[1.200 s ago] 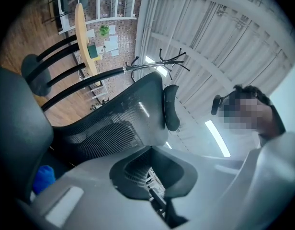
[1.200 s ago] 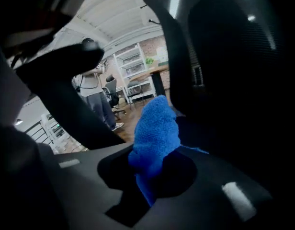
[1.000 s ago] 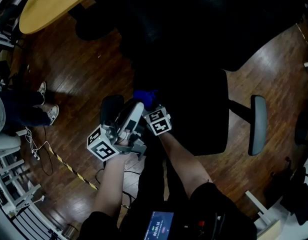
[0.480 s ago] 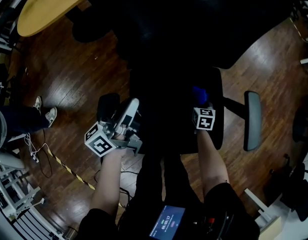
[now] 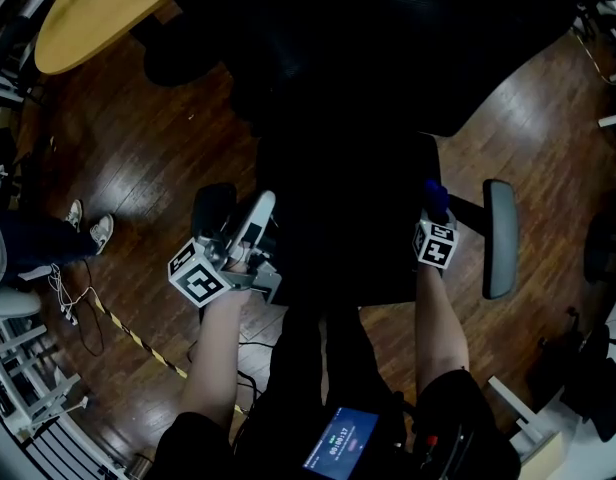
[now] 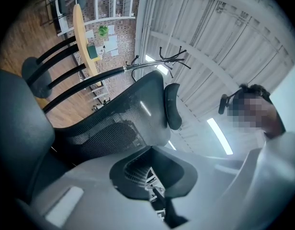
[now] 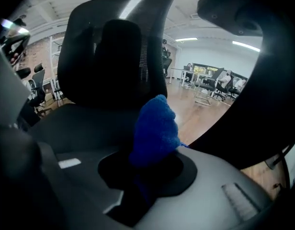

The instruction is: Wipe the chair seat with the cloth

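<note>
The black chair seat (image 5: 348,218) fills the middle of the head view, very dark, with its backrest (image 5: 388,48) beyond. My right gripper (image 5: 433,211) is at the seat's right edge, close to the right armrest (image 5: 500,238), and is shut on a blue cloth (image 5: 434,195). In the right gripper view the blue cloth (image 7: 154,131) bunches up out of the jaws, with the seat (image 7: 75,123) and backrest (image 7: 109,47) behind it. My left gripper (image 5: 262,208) is held at the seat's left side by the left armrest (image 5: 213,213), tilted upward, shut and empty (image 6: 154,195).
A wooden floor (image 5: 148,138) surrounds the chair. A round wooden table (image 5: 98,8) stands at top left. A person's feet in sneakers (image 5: 88,226) are at the left edge. A yellow-black striped line (image 5: 138,338) crosses the floor. Another chair's base (image 5: 608,248) is at right.
My right gripper has swept the blue cloth across the seat from its left front to the right edge by the armrest. The left gripper has barely moved.
</note>
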`<action>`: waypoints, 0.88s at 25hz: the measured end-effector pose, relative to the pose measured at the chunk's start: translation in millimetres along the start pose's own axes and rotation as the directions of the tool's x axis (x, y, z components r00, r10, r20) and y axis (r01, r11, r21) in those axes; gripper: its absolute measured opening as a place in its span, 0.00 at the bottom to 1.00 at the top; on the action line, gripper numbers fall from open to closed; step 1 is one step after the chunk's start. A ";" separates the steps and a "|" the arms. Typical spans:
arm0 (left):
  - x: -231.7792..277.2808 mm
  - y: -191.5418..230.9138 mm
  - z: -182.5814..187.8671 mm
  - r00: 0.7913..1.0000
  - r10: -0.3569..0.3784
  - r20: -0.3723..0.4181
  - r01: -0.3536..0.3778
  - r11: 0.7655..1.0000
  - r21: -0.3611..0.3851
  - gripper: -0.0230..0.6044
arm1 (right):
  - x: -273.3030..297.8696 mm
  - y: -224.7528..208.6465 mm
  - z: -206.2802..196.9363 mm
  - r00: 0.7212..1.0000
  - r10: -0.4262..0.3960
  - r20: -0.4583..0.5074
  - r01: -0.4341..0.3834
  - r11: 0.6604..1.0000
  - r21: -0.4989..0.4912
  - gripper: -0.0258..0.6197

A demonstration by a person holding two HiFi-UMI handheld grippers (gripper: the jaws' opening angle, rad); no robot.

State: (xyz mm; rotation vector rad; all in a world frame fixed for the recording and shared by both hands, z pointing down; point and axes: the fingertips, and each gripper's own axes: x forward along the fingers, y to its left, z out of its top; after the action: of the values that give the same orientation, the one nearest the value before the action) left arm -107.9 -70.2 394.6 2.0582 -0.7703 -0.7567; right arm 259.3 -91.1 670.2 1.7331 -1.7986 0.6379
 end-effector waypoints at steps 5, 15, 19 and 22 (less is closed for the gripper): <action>-1.5 3.3 -1.2 1.000 0.012 0.000 -0.012 1.000 0.000 0.02 | -19.2 95.6 4.1 0.985 0.166 0.039 -0.165 0.986 -0.027 0.17; 1.1 4.2 -2.4 1.000 0.015 -0.019 -0.015 1.000 -0.003 0.02 | -71.7 394.0 -27.3 0.724 0.685 -0.080 -0.685 0.701 -0.201 0.17; 0.7 2.9 -2.0 1.000 0.006 -0.013 -0.006 1.000 -0.017 0.02 | -72.4 414.6 -42.9 0.665 0.737 -0.118 -0.742 0.635 -0.215 0.17; 1.5 2.9 -1.0 1.000 -0.001 -0.013 0.000 1.000 -0.019 0.02 | -59.3 389.2 -40.1 0.719 0.688 -0.103 -0.692 0.693 -0.204 0.17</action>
State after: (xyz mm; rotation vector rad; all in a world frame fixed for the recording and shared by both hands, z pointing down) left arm -107.0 -72.3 397.2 2.0441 -0.7523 -0.7476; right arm -125.7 0.2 675.1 0.8420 -2.4088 0.6875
